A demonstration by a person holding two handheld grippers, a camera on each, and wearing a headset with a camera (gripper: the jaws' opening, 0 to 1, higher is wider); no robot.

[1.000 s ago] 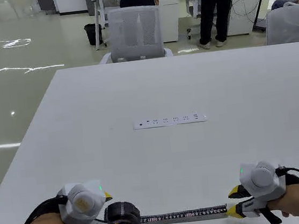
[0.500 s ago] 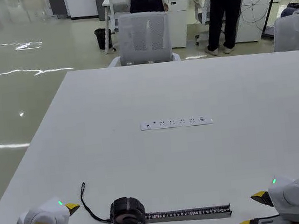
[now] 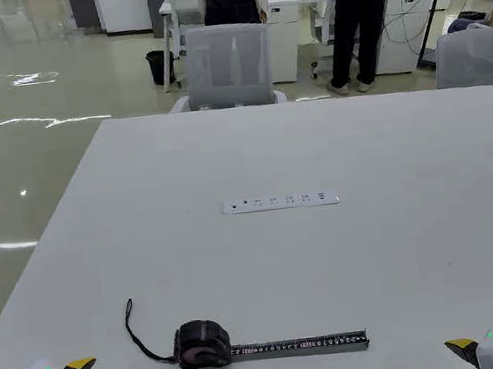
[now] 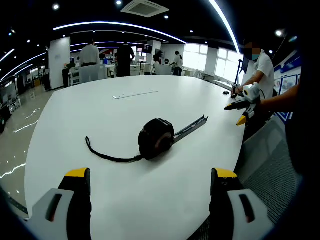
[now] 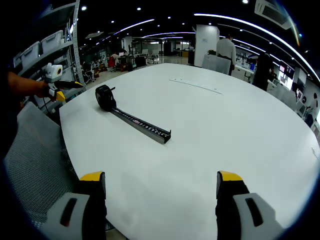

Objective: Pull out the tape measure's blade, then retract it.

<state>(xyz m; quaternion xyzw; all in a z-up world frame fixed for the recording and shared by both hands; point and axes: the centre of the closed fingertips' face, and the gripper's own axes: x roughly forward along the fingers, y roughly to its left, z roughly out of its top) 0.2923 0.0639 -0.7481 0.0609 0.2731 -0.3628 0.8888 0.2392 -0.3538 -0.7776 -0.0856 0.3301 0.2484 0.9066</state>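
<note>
The tape measure (image 3: 201, 344) lies on the smooth white surface (image 3: 396, 247), well apart from the power strip (image 3: 280, 203) and on the person's side of it. Its case is round, black and matt, resting flat on its side, a little left of the power strip's left end. A thin black cord (image 3: 136, 326) loops from the case, off to the left. The blade (image 3: 301, 347) is drawn out flat, running rightward parallel to the power strip. It is a stiff dark band ending in a small hook, and its printed scale marks are too small to read. The marks on the power strip cannot be read either.

The left claw (image 4: 151, 175) is spread wide with nothing in it. Its yellow-tipped grey jaws sit at the near edge, farther from the power strip than the case. The right claw (image 5: 161, 176) is likewise wide apart and empty, out past the blade's hook end.
</note>
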